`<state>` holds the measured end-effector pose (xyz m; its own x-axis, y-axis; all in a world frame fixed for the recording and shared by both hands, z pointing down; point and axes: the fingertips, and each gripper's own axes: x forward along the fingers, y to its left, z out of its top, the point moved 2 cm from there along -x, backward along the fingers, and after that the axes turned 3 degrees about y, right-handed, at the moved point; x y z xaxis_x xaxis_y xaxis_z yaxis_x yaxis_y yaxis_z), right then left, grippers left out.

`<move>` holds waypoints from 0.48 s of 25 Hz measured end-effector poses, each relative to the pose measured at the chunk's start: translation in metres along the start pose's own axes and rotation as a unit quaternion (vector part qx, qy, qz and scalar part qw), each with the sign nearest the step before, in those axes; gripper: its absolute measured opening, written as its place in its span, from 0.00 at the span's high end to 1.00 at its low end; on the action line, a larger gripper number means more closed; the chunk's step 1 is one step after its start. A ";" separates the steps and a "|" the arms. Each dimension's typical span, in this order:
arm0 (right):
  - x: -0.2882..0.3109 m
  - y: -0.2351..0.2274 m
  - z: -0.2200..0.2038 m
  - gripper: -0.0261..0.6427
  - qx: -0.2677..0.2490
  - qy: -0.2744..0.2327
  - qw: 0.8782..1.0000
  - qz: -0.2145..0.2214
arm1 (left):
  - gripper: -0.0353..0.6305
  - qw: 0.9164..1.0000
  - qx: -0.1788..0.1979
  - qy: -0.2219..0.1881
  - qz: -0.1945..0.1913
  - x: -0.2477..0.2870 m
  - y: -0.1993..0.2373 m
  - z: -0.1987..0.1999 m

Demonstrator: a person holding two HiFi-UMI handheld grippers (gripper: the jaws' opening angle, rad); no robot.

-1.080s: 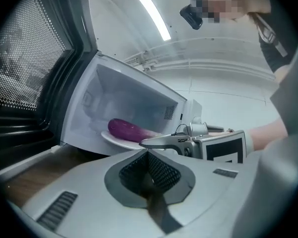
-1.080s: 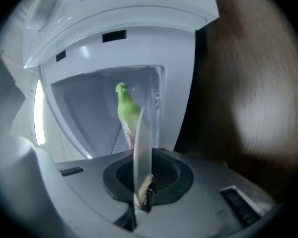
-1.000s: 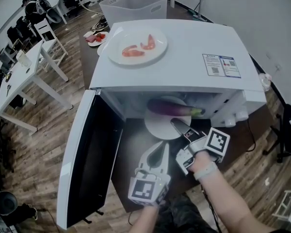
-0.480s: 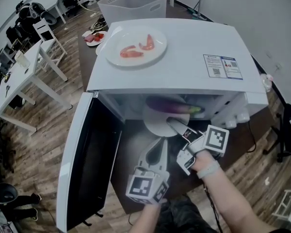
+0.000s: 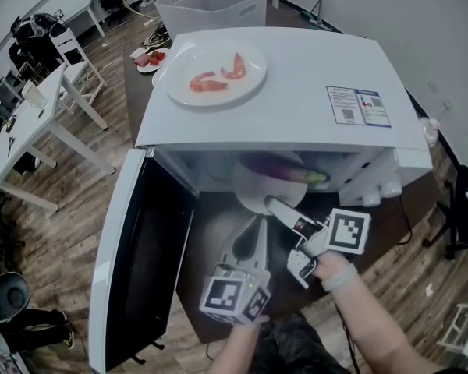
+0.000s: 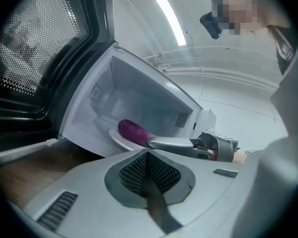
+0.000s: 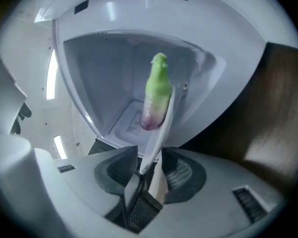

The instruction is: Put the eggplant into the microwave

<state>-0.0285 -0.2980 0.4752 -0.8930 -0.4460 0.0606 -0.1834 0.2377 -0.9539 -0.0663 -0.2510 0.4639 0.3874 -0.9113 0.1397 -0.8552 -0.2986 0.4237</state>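
Observation:
The purple eggplant (image 5: pixel 274 170) with its green stem end (image 7: pixel 158 86) lies on a white plate (image 5: pixel 252 194) in the mouth of the open microwave (image 5: pixel 296 92). My right gripper (image 5: pixel 274 205) reaches level to the plate's near rim (image 7: pixel 159 133). Its jaws are opening: the rim stands between the pads with gaps on both sides, so nothing is pressed. My left gripper (image 5: pixel 257 231) hovers just in front of the plate, shut and empty. The left gripper view looks past those shut jaws (image 6: pixel 148 155) at the eggplant (image 6: pixel 131 129) and the right gripper (image 6: pixel 181 143).
The microwave door (image 5: pixel 140 263) hangs wide open at the left. A plate of red food pieces (image 5: pixel 217 72) sits on the microwave's top. A white bin (image 5: pixel 210 6) stands behind. White tables and chairs (image 5: pixel 47 107) fill the floor at left. The microwave stands on a brown table (image 5: pixel 218 232).
The plate with the eggplant has slid a little deeper into the microwave. My right gripper has rolled and followed it in; the left has barely moved.

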 end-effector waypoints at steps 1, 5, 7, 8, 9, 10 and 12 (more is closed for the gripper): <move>0.000 0.000 -0.001 0.73 -0.004 0.003 1.000 -0.001 | 0.94 1.000 -0.002 -0.001 0.000 0.001 0.001 0.000; -0.006 0.000 -0.005 0.73 -0.012 0.012 1.000 -0.008 | 0.94 1.000 -0.007 -0.004 0.003 0.003 0.002 0.002; -0.012 -0.002 -0.007 0.73 -0.026 0.015 0.999 -0.020 | 0.94 1.000 -0.009 -0.006 0.004 0.004 0.003 0.002; -0.017 -0.004 -0.008 0.73 -0.038 0.020 0.999 -0.031 | 0.94 1.000 -0.011 -0.006 0.005 0.005 0.004 0.002; -0.021 -0.006 -0.010 0.73 -0.056 0.028 0.997 -0.043 | 0.94 1.000 -0.013 -0.007 0.006 0.005 0.005 0.002; -0.025 -0.008 -0.012 0.73 -0.079 0.038 0.994 -0.057 | 0.94 1.000 -0.016 -0.007 0.006 0.005 0.006 0.003; -0.032 -0.009 -0.014 0.73 -0.135 0.060 0.985 -0.084 | 0.94 1.000 -0.024 -0.006 0.008 0.006 0.008 0.004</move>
<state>-0.0045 -0.2738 0.4862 -0.8798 -0.3969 0.2615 -0.4217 0.3977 -0.8149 -0.0727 -0.2598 0.4646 0.3687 -0.9196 0.1357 -0.8441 -0.2701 0.4632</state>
